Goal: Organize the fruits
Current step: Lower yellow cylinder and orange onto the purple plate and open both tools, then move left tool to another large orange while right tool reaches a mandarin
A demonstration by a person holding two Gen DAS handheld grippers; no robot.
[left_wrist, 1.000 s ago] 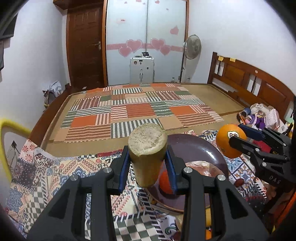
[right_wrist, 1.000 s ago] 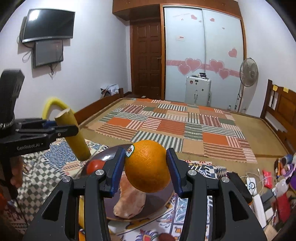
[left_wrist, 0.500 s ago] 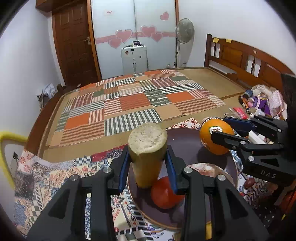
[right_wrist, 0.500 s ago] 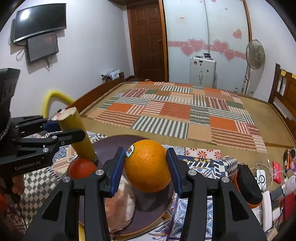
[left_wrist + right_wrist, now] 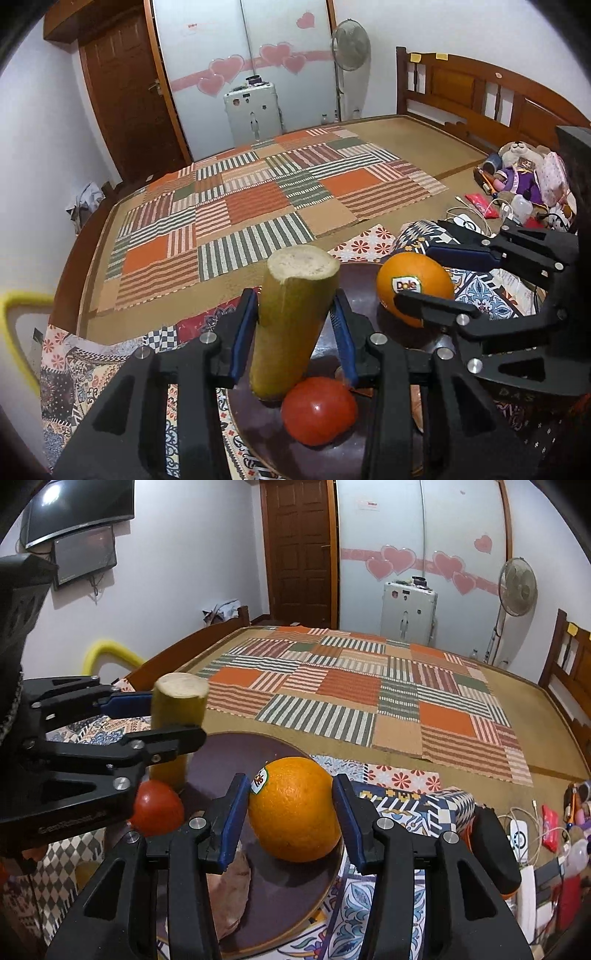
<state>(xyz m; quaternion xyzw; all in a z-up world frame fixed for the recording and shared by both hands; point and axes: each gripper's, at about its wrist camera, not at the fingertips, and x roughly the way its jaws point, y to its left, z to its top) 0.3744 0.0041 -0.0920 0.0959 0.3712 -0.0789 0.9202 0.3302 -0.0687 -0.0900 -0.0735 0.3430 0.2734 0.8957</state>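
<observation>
Glossy round plate [image 5: 236, 749], pebbled orange [image 5: 295, 808], smooth tomato [image 5: 319, 410], cut cylindrical stalk [image 5: 291, 321]

**Colours and patterns around the 2 grippers**

Between the left gripper's [image 5: 293, 328] blue pads stands a yellow-green cut stalk [image 5: 291, 325] with a pale cream top; just below it, a red tomato [image 5: 319, 410]; between the right gripper's [image 5: 291, 816] blue pads, an orange [image 5: 295, 810] with a white, red and yellow sticker; beneath all 3, a dark purple-brown plate [image 5: 236, 749]; under that, a floral and checked cloth [image 5: 92, 373]; beyond both, a patchwork mat [image 5: 258, 199] of orange, green and red stripes.
</observation>
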